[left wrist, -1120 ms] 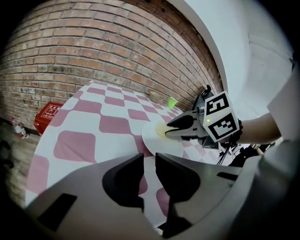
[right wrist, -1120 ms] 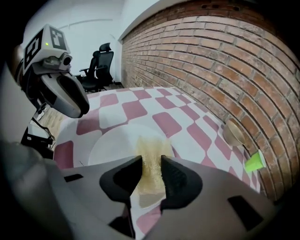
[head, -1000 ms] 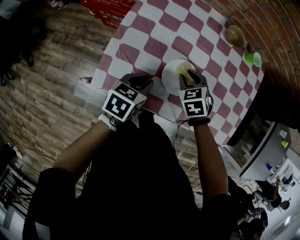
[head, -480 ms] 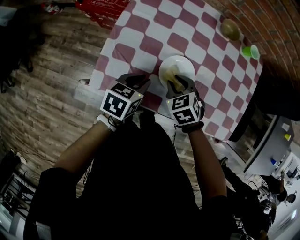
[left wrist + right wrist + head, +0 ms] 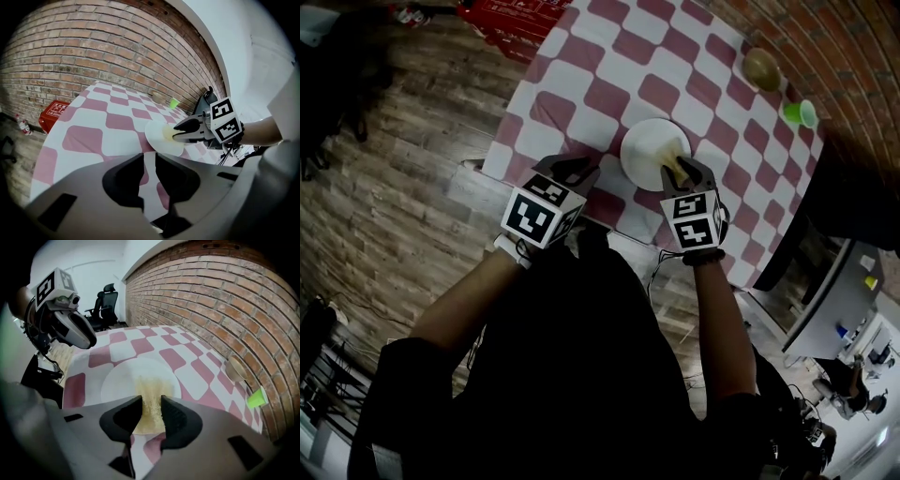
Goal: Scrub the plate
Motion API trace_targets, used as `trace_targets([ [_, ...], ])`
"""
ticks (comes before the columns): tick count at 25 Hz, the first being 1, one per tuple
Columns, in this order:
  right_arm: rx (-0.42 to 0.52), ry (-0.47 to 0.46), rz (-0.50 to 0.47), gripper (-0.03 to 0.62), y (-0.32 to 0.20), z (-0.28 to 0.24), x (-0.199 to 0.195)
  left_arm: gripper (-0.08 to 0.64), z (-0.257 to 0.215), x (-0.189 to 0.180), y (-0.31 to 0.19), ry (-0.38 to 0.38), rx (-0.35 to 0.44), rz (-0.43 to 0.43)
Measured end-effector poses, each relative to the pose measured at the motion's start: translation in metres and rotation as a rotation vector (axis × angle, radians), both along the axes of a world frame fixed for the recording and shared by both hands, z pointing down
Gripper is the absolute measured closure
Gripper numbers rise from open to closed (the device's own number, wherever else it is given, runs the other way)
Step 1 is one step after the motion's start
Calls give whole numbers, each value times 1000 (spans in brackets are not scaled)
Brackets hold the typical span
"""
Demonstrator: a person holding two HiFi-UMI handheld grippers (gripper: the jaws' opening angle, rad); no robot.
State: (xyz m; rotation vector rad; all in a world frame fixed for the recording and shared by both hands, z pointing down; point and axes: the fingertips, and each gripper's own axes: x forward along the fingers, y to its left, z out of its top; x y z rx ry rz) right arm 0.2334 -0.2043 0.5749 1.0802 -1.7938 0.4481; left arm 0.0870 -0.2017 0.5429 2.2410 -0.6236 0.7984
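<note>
- The white plate (image 5: pixel 649 142) lies flat on the checked tablecloth (image 5: pixel 609 56), close to the table edge nearest the person. Being round, it has no long axis.
- Bare cloth lies open on all its other sides. A bowl (image 5: pixel 761 67) and a green cup (image 5: pixel 803 114) stand well apart, by the brick wall.
- A yellow sponge (image 5: pixel 149 392) rests on the plate's near half, its length running along the jaws.
- The right gripper (image 5: pixel 680 169) reaches forward from an outstretched forearm, clamped on the sponge.
- The left gripper (image 5: pixel 572 169) hangs at the table edge just beside the plate. Its jaws are a narrow slit apart and seemingly empty.
</note>
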Motion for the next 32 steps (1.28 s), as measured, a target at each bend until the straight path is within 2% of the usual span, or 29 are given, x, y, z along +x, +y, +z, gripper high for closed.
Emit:
trace_targets([
  [8,20,-16,52,458,-45,-2,10,472,6,-26,-3,-21,-10,-51],
  [16,34,-44,-13,458,-69,-5,-33,472,7,-36,2,-25,-19,-67],
  [25,17,-86,-162,459,-37,-8,-93,472,10,-36,10,-23,-36,-66],
  [29,10,-47,-234,459,-7,-10,-101,472,9,-32,14,-20,-40,-61],
  [32,1,-44,-230,458,17,-9,-95,472,7,-26,16,-22,-34,-43],
])
